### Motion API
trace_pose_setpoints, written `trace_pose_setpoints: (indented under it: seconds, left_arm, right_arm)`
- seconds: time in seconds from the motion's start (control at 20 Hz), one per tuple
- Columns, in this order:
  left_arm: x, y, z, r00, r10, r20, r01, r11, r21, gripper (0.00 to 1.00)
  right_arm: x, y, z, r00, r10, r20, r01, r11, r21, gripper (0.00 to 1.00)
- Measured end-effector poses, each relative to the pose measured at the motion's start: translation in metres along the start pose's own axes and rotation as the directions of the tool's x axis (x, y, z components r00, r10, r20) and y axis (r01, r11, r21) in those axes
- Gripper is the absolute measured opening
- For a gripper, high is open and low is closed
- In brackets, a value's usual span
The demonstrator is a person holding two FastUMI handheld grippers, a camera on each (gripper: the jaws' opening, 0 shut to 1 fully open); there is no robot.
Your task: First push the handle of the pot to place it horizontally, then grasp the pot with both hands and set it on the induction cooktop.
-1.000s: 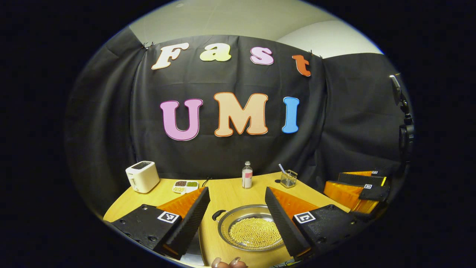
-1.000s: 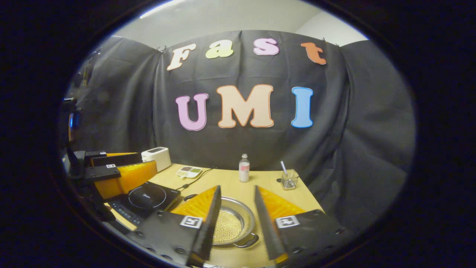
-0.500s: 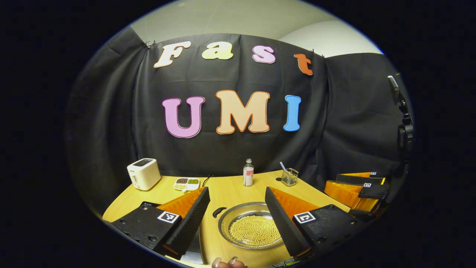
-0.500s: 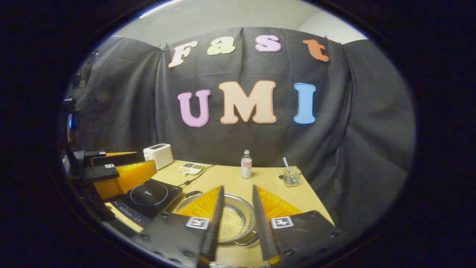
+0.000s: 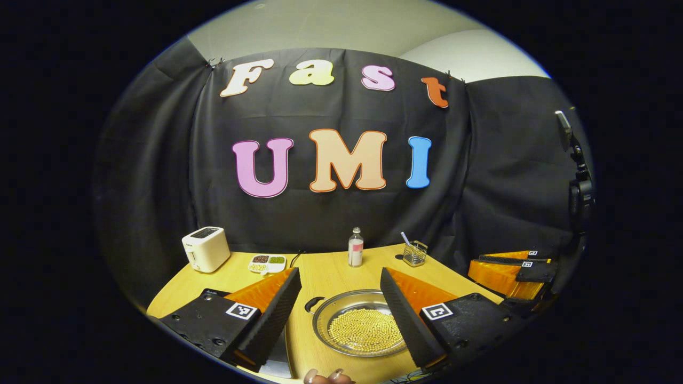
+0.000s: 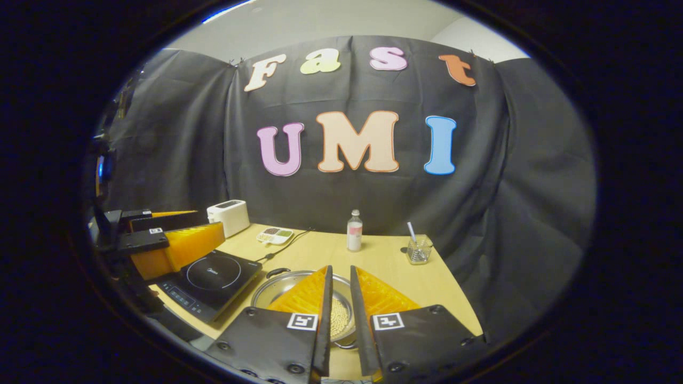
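Black cloth walls close off the back of a light wooden table (image 6: 384, 266) on which everything stands. At the far left of that table in the left gripper view sits a white toaster (image 5: 205, 248), then a small divided dish (image 5: 267, 262) of grains. Next, in the right gripper view, comes the induction cooktop (image 6: 211, 280), its glass bare, with the left gripper (image 6: 160, 242) hovering over its left edge. To the right of the cooktop and just beside it rests the pot (image 5: 360, 329), a shallow steel pan full of small yellow beads, one loop handle (image 5: 314, 304) pointing back-left toward the cooktop and the other (image 6: 344, 345) toward the near edge. The left gripper's own view shows its fingers spread wide above the pot, touching nothing. The right gripper (image 6: 340, 314) has its fingers drawn almost together with a narrow slit between them, low over the pot's near handle; whether it touches is hard to tell. Behind stand a small bottle (image 6: 354, 230) and a glass holder (image 6: 418, 250). By my reading the handles run diagonally, so the push is not finished, and the two-handed lift onto the cooktop remains entirely ahead.
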State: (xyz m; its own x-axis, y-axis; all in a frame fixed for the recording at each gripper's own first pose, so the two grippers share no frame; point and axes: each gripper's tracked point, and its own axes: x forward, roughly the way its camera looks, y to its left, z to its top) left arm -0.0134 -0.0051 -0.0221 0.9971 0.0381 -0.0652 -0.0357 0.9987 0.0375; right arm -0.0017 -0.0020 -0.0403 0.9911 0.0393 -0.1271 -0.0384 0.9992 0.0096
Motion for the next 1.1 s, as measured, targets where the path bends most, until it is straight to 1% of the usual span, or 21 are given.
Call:
trace_pose_setpoints:
  seconds: [0.1, 0.15, 0.2, 0.25, 0.35, 0.4, 0.45, 0.5, 0.55, 0.6, 0.65, 0.7, 0.75, 0.8, 0.85, 0.9, 0.95, 1.1]
  left_arm:
    - [0.0, 0.0, 0.0, 1.0, -0.002, 0.001, 0.002, 1.0, 0.001, 0.96]
    - [0.0, -0.001, -0.001, 1.0, -0.003, -0.001, 0.003, 1.0, 0.0, 0.96]
    - [-0.001, 0.0, -0.001, 1.0, -0.001, -0.001, 0.001, 1.0, 0.0, 0.93]
    - [-0.002, 0.001, -0.002, 1.0, 0.001, -0.004, -0.001, 1.0, -0.001, 0.96]
    - [-0.002, 0.002, -0.004, 1.0, 0.002, -0.013, -0.002, 1.0, -0.004, 0.96]
    - [-0.003, 0.003, -0.005, 1.0, 0.004, -0.014, -0.005, 1.0, -0.004, 0.96]
    - [-0.003, 0.004, -0.005, 1.0, 0.004, -0.014, -0.004, 1.0, -0.003, 0.96]
    - [-0.002, 0.004, -0.005, 1.0, 0.001, -0.014, -0.001, 1.0, -0.002, 0.96]
    - [-0.002, 0.003, -0.006, 1.0, -0.004, -0.017, 0.004, 1.0, -0.001, 0.94]
    - [-0.002, 0.002, -0.006, 1.0, -0.011, -0.018, 0.011, 1.0, 0.001, 0.94]
    - [-0.001, 0.002, -0.008, 1.0, -0.02, -0.019, 0.02, 1.0, 0.001, 0.94]
    - [-0.001, 0.001, -0.009, 0.999, -0.031, -0.023, 0.031, 1.0, 0.001, 0.96]
    - [-0.001, 0.001, -0.013, 0.999, -0.043, -0.03, 0.043, 0.999, 0.001, 0.94]
    - [0.0, 0.001, -0.016, 0.998, -0.054, -0.037, 0.054, 0.999, -0.001, 0.93]
    - [0.001, 0.002, -0.019, 0.997, -0.064, -0.042, 0.064, 0.998, -0.007, 0.93]
    - [0.002, 0.002, -0.022, 0.996, -0.076, -0.051, 0.075, 0.997, -0.015, 0.96]
    - [0.003, 0.001, -0.027, 0.994, -0.089, -0.057, 0.087, 0.996, -0.021, 0.96]
    - [0.008, 0.008, -0.038, 0.991, -0.108, -0.074, 0.106, 0.994, -0.027, 0.96]
  right_arm:
    - [0.006, -0.003, -0.005, 1.0, -0.019, 0.01, 0.019, 1.0, -0.001, 0.18]
    - [0.005, -0.007, 0.002, 0.999, -0.03, 0.02, 0.03, 1.0, -0.002, 0.13]
    - [-0.001, -0.005, 0.003, 1.0, -0.024, 0.02, 0.024, 1.0, -0.004, 0.07]
    - [-0.002, -0.004, 0.002, 1.0, -0.018, 0.012, 0.018, 1.0, -0.005, 0.05]
    - [-0.006, -0.004, -0.007, 1.0, -0.008, 0.01, 0.008, 1.0, -0.006, 0.06]
    - [-0.004, 0.001, 0.0, 1.0, 0.015, 0.006, -0.015, 1.0, 0.0, 0.02]
    - [-0.003, 0.004, -0.001, 1.0, 0.022, 0.002, -0.022, 1.0, 0.005, 0.02]
    - [-0.009, 0.0, 0.0, 1.0, 0.012, -0.001, -0.012, 1.0, -0.003, 0.02]
    - [-0.004, 0.0, -0.003, 1.0, 0.008, -0.007, -0.008, 1.0, -0.01, 0.0]
    - [-0.005, 0.003, -0.007, 1.0, 0.005, -0.017, -0.005, 1.0, -0.009, 0.02]
    - [-0.006, 0.002, -0.009, 1.0, 0.002, -0.025, -0.002, 1.0, -0.005, 0.02]
    - [-0.004, 0.0, -0.012, 0.999, -0.014, -0.031, 0.014, 1.0, -0.004, 0.02]
    - [-0.004, 0.0, -0.014, 0.999, -0.023, -0.041, 0.023, 1.0, -0.002, 0.02]
    - [-0.004, -0.001, -0.018, 0.998, -0.037, -0.05, 0.037, 0.999, -0.001, 0.02]
    - [-0.004, -0.001, -0.021, 0.997, -0.049, -0.058, 0.049, 0.999, 0.004, 0.0]
    - [-0.004, 0.0, -0.024, 0.996, -0.06, -0.067, 0.061, 0.998, 0.012, 0.0]
    - [-0.003, 0.0, -0.028, 0.994, -0.077, -0.078, 0.078, 0.997, 0.014, 0.0]
    - [0.001, 0.003, -0.053, 0.986, -0.1, -0.134, 0.101, 0.995, -0.001, 0.0]
